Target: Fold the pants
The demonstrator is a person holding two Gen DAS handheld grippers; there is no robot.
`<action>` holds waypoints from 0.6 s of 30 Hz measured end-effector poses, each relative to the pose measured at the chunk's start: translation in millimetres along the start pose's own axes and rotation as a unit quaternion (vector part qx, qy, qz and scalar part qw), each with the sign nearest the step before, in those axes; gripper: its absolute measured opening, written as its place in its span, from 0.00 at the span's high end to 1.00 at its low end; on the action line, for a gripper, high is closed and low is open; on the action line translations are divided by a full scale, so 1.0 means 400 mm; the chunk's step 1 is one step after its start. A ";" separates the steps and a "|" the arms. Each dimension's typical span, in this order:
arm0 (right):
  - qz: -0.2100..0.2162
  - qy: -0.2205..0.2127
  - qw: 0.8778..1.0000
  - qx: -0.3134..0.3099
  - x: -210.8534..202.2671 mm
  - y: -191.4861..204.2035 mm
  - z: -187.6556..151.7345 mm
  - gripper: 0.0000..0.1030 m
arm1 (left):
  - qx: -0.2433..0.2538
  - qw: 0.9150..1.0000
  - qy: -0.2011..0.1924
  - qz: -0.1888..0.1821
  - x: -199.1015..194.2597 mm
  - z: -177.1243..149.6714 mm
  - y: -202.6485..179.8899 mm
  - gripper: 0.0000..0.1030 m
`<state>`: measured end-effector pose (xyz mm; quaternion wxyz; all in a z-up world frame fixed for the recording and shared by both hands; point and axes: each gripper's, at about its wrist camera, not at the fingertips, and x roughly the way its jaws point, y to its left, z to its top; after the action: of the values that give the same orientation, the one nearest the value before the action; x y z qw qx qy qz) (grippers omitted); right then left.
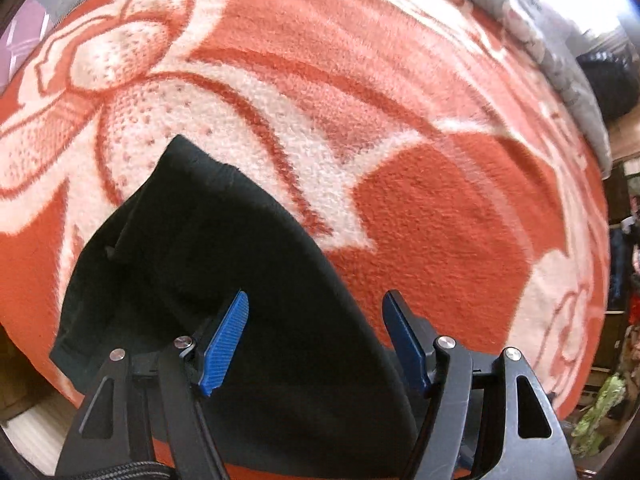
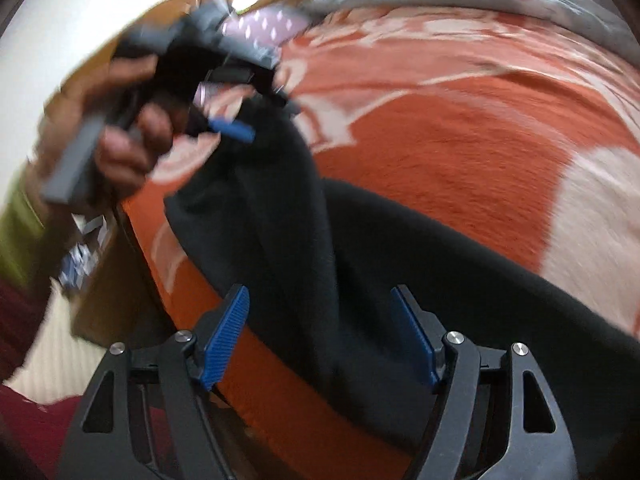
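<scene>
Pants beneath spread fingers

An orange-and-white blanket fills the view; a grey quilt borders it at two o'clock.

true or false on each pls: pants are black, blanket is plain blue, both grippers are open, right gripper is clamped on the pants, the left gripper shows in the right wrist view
1. The pants are black. True.
2. The blanket is plain blue. False: it is orange-red with a white pattern.
3. Both grippers are open. True: the left gripper and the right gripper each have their jaws apart.
4. The right gripper is clamped on the pants. False: black cloth lies beyond its spread fingers, but the pads do not press on it.
5. The left gripper shows in the right wrist view. True: it appears blurred at upper left, held by a hand over the far end of the pants.
</scene>
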<state>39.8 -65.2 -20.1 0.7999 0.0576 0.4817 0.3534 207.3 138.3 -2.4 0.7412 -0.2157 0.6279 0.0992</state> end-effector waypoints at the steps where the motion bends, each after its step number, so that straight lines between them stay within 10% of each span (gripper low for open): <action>1: -0.001 0.006 1.000 -0.007 0.015 0.005 0.001 0.39 | 0.006 1.000 0.000 0.009 0.008 -0.001 -0.008 0.37; 5: -0.012 0.028 0.999 -0.017 0.060 0.003 -0.005 0.86 | 0.029 1.000 0.001 0.010 0.035 -0.019 -0.008 0.90; 18: -0.039 -0.013 0.987 -0.159 -0.012 0.118 -0.003 0.93 | -0.029 0.977 -0.153 -0.147 -0.155 -0.247 0.208 0.96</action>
<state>13.4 -33.5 3.3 0.8183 -0.0838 0.4106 0.3934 73.0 175.8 29.9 0.8284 -0.3096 0.4652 0.0392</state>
